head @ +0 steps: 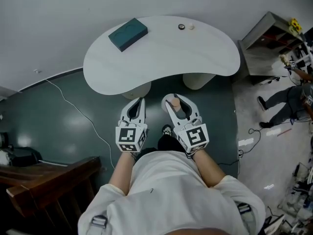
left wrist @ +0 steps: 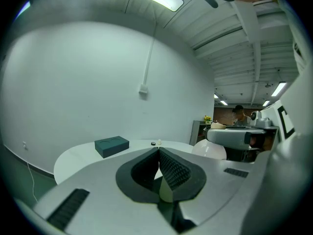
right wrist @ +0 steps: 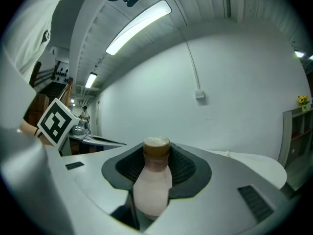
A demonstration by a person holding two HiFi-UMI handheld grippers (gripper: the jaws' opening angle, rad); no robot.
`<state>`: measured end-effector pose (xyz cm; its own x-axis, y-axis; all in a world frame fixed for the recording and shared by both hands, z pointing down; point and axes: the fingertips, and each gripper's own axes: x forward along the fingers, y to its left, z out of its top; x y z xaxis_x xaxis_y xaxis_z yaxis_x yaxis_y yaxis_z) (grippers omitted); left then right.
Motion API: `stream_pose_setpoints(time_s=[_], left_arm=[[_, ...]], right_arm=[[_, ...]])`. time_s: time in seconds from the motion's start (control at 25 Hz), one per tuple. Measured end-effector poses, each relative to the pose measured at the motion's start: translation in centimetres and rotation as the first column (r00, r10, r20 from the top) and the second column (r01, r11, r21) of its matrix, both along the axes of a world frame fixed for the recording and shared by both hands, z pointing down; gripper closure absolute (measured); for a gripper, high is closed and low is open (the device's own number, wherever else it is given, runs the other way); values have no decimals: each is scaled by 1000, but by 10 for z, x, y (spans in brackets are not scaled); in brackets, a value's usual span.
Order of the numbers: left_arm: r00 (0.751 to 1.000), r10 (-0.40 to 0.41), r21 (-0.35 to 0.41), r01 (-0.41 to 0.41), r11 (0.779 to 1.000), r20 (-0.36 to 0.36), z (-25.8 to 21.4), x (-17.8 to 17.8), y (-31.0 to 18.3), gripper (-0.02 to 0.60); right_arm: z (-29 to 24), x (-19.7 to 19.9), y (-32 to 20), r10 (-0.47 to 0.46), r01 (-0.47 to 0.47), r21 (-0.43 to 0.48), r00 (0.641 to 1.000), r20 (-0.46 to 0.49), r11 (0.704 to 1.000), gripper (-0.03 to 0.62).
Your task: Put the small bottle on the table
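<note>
Right gripper (head: 175, 101) points toward the table (head: 146, 67), jaws clamping the small bottle (right wrist: 152, 180); left gripper (head: 137, 103) alongside, jaws closed.

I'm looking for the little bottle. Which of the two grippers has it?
The right gripper: a small pale bottle with a brown cap stands clamped between its jaws. The left gripper is shut with nothing in it.

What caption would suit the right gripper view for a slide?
Right hand-held gripper grips a small bottle with a brown cap, facing a white wall.
</note>
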<state>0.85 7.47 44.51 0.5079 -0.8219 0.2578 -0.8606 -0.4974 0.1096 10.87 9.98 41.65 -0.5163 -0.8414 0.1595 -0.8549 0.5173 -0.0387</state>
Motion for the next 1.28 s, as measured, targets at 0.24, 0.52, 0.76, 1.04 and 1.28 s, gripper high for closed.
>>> stream_pose_setpoints(time_s=[0.24, 0.52, 0.76, 1.04, 1.28], left_arm=[[997, -68, -2, 69, 998, 25, 6, 12, -43, 563], [995, -96, -40, 97, 994, 34, 27, 5, -77, 563], [994, -100, -58, 102, 993, 40, 42, -8, -121, 563], [995, -81, -98, 87, 991, 58, 58, -24, -176, 563], [995, -78, -112, 85, 990, 62, 72, -39, -211, 563]], right_arm=[[11, 17, -54, -34, 34, -27, 999, -3, 999, 459], [25, 13, -102, -53, 53, -47, 999, 1, 997, 459], [35, 3, -147, -47, 46, -56, 999, -13, 997, 459], [50, -13, -202, -32, 30, -88, 999, -13, 996, 459], [64, -29, -244, -33, 31, -98, 999, -17, 995, 459]])
